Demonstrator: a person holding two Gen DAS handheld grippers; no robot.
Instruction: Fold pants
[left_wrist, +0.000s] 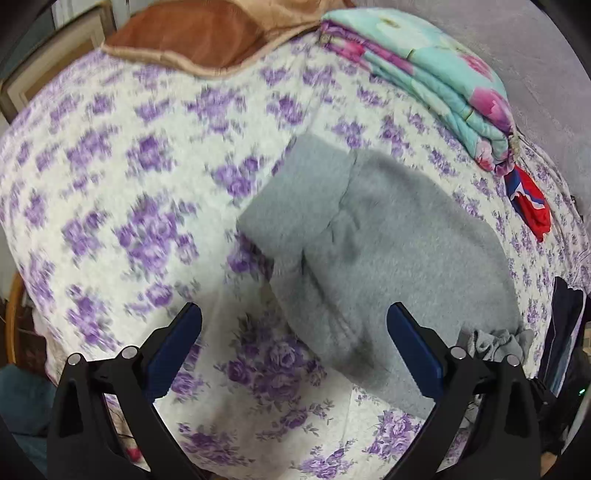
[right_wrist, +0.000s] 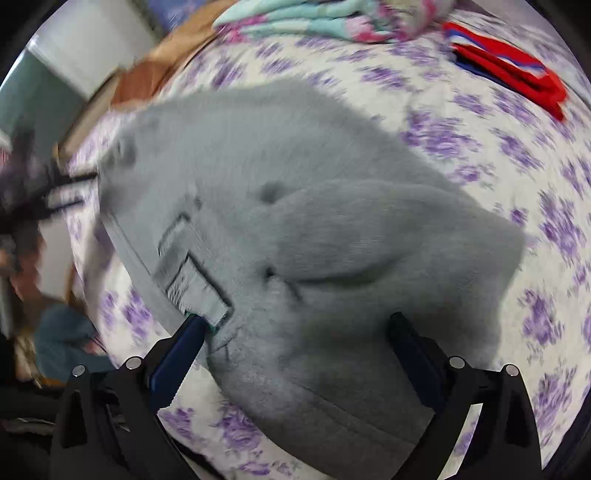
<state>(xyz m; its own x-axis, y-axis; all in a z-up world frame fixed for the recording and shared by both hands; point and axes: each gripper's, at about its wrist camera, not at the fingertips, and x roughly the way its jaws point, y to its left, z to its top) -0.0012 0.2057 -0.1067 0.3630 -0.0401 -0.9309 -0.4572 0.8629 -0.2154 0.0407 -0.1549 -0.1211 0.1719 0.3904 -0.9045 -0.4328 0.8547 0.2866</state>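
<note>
Grey fleece pants (left_wrist: 388, 251) lie folded over on a bed with a white and purple floral cover (left_wrist: 122, 177). In the left wrist view my left gripper (left_wrist: 293, 317) is open and empty, above the near left edge of the pants. In the right wrist view the pants (right_wrist: 332, 229) fill the middle, with a sewn label (right_wrist: 192, 269) near the left finger. My right gripper (right_wrist: 295, 325) is open, its fingers wide apart over the waist end of the pants. The view is blurred.
A folded teal and pink quilt (left_wrist: 436, 81) lies at the far right of the bed. A red and blue cloth (left_wrist: 528, 203) lies beside it. A brown blanket (left_wrist: 192, 33) is at the head. The bed edge and dark items (left_wrist: 565, 332) are at the right.
</note>
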